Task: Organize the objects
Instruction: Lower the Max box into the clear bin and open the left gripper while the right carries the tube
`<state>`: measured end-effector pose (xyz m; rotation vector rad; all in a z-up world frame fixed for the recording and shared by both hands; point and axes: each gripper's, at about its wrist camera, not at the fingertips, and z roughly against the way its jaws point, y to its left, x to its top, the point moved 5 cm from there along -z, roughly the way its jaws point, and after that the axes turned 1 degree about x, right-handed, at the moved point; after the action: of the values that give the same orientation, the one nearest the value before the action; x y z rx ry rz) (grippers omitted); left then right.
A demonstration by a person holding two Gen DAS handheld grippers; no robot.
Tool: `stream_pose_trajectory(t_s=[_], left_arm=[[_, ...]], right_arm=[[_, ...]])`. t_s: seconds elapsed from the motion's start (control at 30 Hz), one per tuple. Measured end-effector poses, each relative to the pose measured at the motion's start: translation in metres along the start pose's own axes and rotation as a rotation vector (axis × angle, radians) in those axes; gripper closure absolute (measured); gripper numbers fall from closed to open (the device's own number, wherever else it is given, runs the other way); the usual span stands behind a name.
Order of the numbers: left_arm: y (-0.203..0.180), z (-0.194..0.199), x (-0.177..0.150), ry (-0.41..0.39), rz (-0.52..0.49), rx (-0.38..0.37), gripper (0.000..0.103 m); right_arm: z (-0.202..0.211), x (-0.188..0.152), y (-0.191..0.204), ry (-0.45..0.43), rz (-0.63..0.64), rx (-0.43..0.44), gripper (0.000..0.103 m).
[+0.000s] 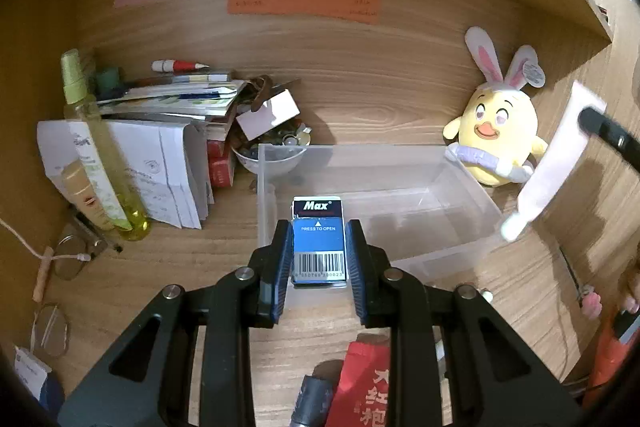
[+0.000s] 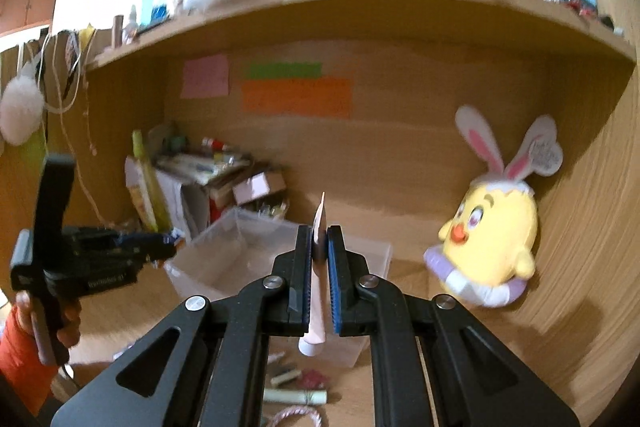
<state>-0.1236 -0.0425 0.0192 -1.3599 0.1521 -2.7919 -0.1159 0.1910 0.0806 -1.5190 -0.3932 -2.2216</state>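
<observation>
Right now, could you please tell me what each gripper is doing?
Left gripper: closed on the blue Max staples box.
Right gripper: shut on the pale pink tube.

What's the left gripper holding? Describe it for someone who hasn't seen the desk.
Find the clear plastic bin mid-desk, beside the yellow chick plush. Over its near-left corner, the left gripper clamps a small blue box. Only it reads "Max" and "PRESS TO OPEN", with a barcode.
</observation>
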Motion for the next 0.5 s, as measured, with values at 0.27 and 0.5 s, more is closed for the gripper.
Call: stream_pose_trajectory(t_s=[0.27, 0.5], left_arm=[[-0.001, -0.024, 0.007, 0.042, -0.017, -0.005, 0.076], [-0.004, -0.056, 0.006, 0.092, -0.039, -0.011, 0.076]], right_arm=[[-0.018, 0.019, -0.015, -0.019, -0.002, -0.055, 0.096], [-0.060, -0.004, -0.013, 0.079, 0.051, -0.107, 0.096]])
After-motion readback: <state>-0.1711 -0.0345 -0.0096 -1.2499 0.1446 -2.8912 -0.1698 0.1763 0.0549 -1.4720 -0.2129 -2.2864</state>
